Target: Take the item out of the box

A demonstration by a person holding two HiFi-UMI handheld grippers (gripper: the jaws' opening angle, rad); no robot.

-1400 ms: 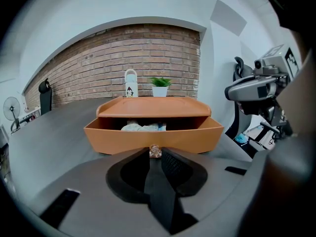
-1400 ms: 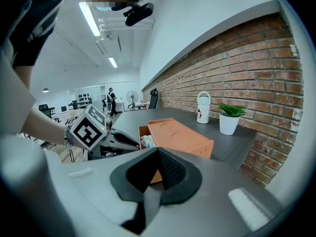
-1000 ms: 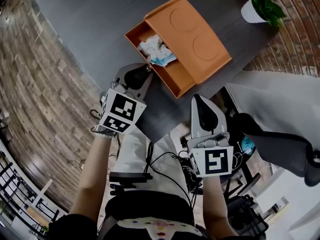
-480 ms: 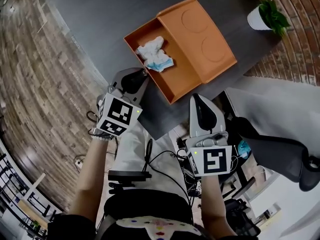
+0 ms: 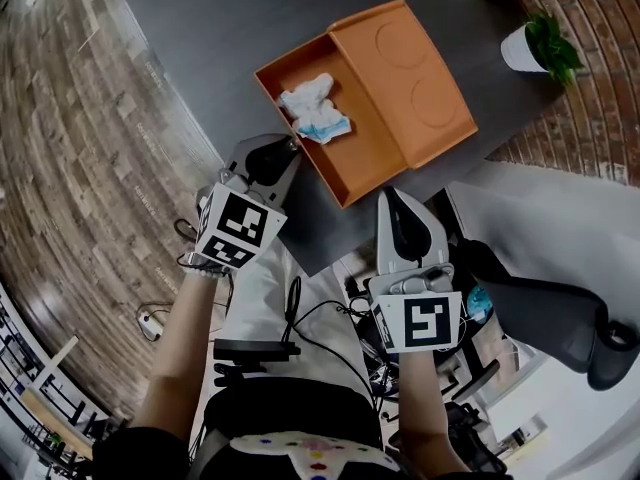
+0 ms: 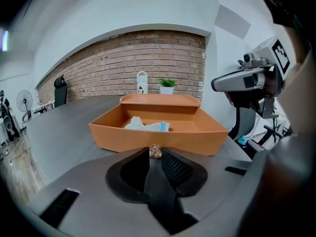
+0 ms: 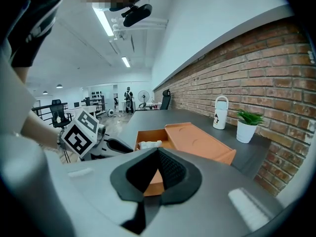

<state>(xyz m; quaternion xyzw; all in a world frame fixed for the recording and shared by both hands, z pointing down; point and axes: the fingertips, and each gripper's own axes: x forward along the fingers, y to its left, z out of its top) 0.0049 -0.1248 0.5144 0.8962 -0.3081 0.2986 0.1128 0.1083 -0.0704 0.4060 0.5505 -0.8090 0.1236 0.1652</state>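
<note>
Your left gripper hovers at the near wall of the orange box, close to the table's near corner. Its jaws are almost together, nipping a small translucent scrap at the tips. Your right gripper is closed tight on nothing, out past the table's near edge. The crumpled white-and-blue packet lies in the box's open half, toward its far corner, beside the lid.
</note>
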